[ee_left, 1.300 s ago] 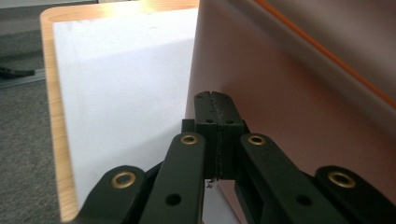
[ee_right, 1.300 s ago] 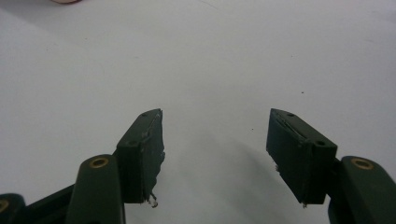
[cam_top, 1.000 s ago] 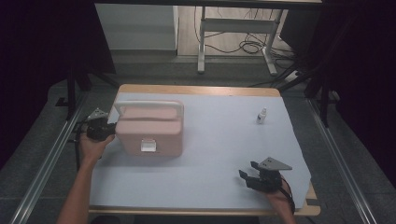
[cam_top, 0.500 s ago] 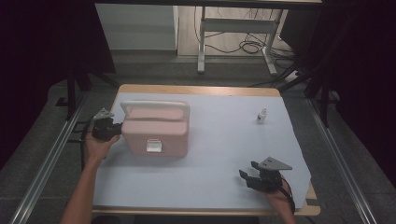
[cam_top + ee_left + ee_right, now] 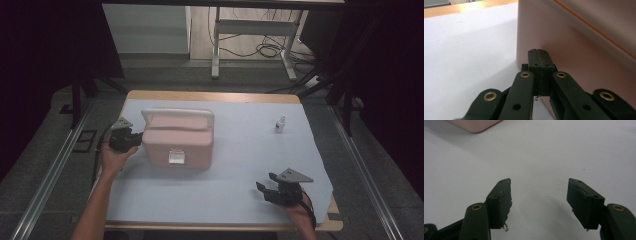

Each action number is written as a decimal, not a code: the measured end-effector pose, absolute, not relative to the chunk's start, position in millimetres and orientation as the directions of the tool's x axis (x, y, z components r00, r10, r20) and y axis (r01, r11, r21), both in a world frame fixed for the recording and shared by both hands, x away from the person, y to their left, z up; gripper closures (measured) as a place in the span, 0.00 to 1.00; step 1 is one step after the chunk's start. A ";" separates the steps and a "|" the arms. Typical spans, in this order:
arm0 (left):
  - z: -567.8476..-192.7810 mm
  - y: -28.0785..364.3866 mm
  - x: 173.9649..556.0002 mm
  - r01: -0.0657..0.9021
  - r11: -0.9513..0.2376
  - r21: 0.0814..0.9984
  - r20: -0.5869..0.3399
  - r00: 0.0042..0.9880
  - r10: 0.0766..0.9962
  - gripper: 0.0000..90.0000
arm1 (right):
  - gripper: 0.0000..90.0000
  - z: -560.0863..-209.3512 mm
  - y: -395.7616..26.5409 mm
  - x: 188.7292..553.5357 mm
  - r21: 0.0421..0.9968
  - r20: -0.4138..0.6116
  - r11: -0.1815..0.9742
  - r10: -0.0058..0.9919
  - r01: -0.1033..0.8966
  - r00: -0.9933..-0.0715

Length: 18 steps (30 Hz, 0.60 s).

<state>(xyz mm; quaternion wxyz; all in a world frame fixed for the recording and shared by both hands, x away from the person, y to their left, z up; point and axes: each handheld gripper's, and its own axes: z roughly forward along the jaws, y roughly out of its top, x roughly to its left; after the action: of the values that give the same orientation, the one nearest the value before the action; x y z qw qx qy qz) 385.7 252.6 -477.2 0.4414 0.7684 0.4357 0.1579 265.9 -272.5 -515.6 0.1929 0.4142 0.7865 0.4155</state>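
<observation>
Pushed from its left end, the pink carry case (image 5: 177, 141) now sits further toward the table's middle than it did a second ago, the left gripper (image 5: 131, 140) having followed it across while the right gripper (image 5: 265, 189) keeps its place.

Nearest the person, two forearms enter from the bottom edge, one gripper in each hand. At the near right corner the right gripper rests low over the sheet, its jaws spread wide with nothing between them; the right gripper view shows bare white surface in the gap. At the left, the left gripper's jaws are pressed fully together, holding nothing, their tips (image 5: 539, 58) against the case's side wall near its bottom edge.

One case lies left of centre, its white handle (image 5: 177, 114) along the far side and a pale latch (image 5: 176, 157) on the near face. One small white bottle (image 5: 280, 124) stands well apart, toward the far right.

One white sheet (image 5: 240, 165) covers the wooden table (image 5: 210, 96). Beyond it lie grey floor, a metal frame's legs (image 5: 216, 55) and loose cables (image 5: 267, 50), with dark surroundings on both sides.
</observation>
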 end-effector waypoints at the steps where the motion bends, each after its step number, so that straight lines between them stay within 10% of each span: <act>1: -477.0 251.0 385.1 0.529 -0.232 0.816 -0.141 0.573 0.808 1.00 | 0.40 -515.4 -272.6 265.9 0.814 0.041 0.311 0.812 0.491 -0.582; 18: -475.1 218.3 381.4 0.505 -0.278 0.817 -0.131 0.632 0.764 1.00 | 0.40 -514.5 -272.5 265.7 0.818 0.037 0.310 0.812 0.484 -0.583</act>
<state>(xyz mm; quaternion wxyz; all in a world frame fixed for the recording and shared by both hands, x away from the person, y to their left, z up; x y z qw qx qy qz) 381.4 218.3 -475.1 0.4451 0.7861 0.4035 0.1452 265.7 -272.5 -514.5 0.1959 0.4126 0.7853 0.4180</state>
